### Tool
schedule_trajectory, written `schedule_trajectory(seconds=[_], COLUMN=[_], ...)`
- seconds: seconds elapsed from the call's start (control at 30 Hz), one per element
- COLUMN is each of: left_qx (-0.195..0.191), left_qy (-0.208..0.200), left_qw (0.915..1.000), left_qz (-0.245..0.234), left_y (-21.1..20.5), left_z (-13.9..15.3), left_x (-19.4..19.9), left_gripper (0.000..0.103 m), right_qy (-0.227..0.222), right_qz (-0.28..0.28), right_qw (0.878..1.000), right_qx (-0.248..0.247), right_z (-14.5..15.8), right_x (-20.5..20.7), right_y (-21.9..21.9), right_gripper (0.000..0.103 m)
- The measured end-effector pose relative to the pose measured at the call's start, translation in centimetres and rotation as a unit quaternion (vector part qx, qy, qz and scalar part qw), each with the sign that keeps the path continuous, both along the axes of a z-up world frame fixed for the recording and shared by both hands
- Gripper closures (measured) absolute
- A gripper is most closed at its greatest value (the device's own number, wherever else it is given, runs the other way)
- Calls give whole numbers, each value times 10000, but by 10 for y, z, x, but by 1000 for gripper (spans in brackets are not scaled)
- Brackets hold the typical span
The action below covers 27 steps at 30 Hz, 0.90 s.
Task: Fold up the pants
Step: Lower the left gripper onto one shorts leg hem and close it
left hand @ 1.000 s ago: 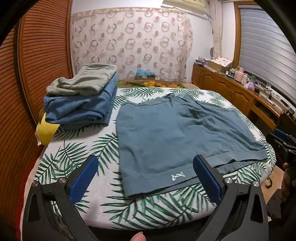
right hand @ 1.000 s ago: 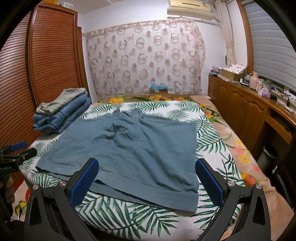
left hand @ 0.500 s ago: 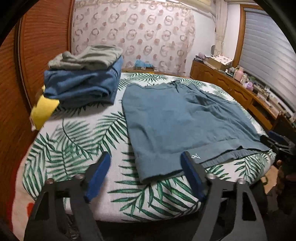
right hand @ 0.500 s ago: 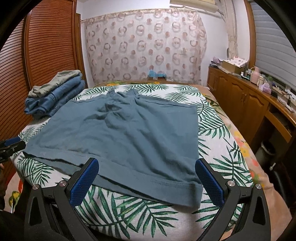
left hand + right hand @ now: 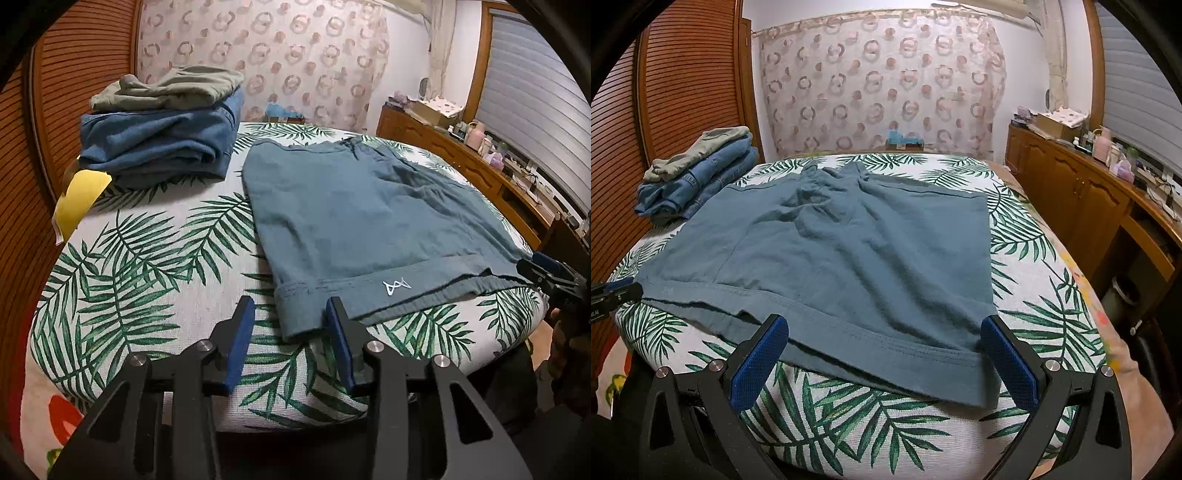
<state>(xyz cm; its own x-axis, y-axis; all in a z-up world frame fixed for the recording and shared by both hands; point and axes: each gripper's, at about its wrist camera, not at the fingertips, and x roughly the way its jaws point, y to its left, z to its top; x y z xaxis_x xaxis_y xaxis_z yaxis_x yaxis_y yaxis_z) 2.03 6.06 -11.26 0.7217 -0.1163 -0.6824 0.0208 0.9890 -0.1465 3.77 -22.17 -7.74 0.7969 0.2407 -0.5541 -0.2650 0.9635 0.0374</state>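
on the leaf-print bed [image 5: 147, 258] our teal shorts [image 5: 369, 221] lie flat; left gripper [image 5: 290, 328] half-narrowed around the hem corner, right gripper [image 5: 884, 354] wide. we may pinch only one layer, so the fold skews.

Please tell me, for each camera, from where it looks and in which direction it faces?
Left wrist: on the left gripper at the bed's near edge, facing the shorts' left hem corner; its own fingers show, and the right gripper.
Right wrist: on the right gripper, facing the shorts' right hem; its fingers show.
Shared: shorts, bed, clothes stack, curtain.
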Motion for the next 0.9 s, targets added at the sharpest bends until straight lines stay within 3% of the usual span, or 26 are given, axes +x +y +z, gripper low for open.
schedule_trajectory(seconds=[0.2,0.47,0.9], left_qx=[18,-422,-444], left_qy=[-35,-88,-447], left_qw=[10000,9984,9945], left_qz=[-46,-362,-836], left_y=[1,3,-26], left_z=[0,9,46], left_x=[0,-1,16], left_gripper=[61,94,97], right_qy=[19,91,127], right_qz=[16,40,99], right_qw=[10000,9999,9999], right_qx=[3,-39,40], right_z=[-4,-8,-7], right_x=[3,8,11], right_y=[-1,-2,-10], right_gripper=[0,0,0])
